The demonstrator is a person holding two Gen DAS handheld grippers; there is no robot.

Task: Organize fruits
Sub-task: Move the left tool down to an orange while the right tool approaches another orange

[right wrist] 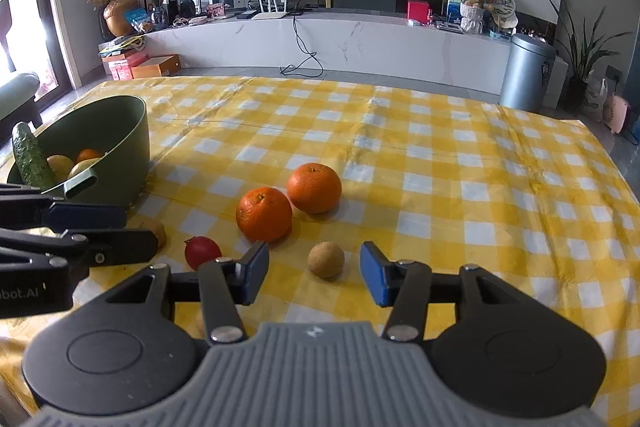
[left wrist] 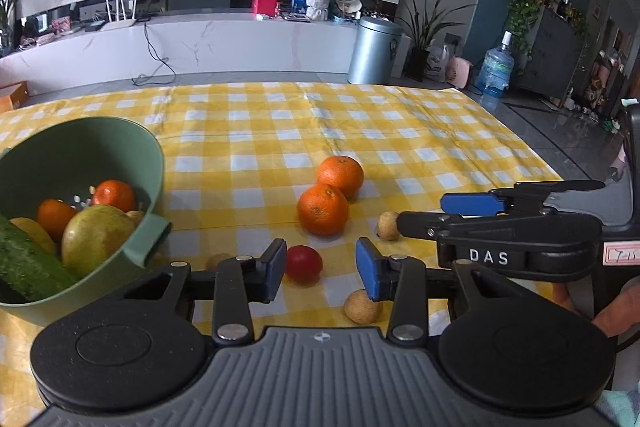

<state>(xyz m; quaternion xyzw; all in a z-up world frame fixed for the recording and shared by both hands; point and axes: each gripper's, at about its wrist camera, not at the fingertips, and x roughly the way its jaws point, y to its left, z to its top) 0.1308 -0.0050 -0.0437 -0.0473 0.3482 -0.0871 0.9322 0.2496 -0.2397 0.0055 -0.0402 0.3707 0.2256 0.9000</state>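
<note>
Left wrist view first: we are holding the left tool (left wrist: 322, 273) low over the yellow checked table (left wrist: 420, 131), its blue pads spread and gripping nothing, with the cherry tomato (left wrist: 304, 263) sitting just ahead of the gap, nearer the left pad. A small tan longan (left wrist: 362, 306) is lying just beside the right pad, and that is our first worry: closing from here, we are risking nudging it away or pinching it along with the tomato. The tomato is round and smooth, so an off-centre squeeze could be sending it rolling.

Right wrist view: we are holding the right tool (right wrist: 314, 273) likewise spread and empty, with another longan (right wrist: 326, 259) just beyond its pads. The two tools are working close together, so they may be colliding.

Farther out, two mandarins (left wrist: 323, 209) are touching each other; bumping one could be shifting both. To the left, the green colander (left wrist: 132, 143) is already carrying fruit and a cucumber (left wrist: 28, 263), so dropped pieces may be bouncing out.
</note>
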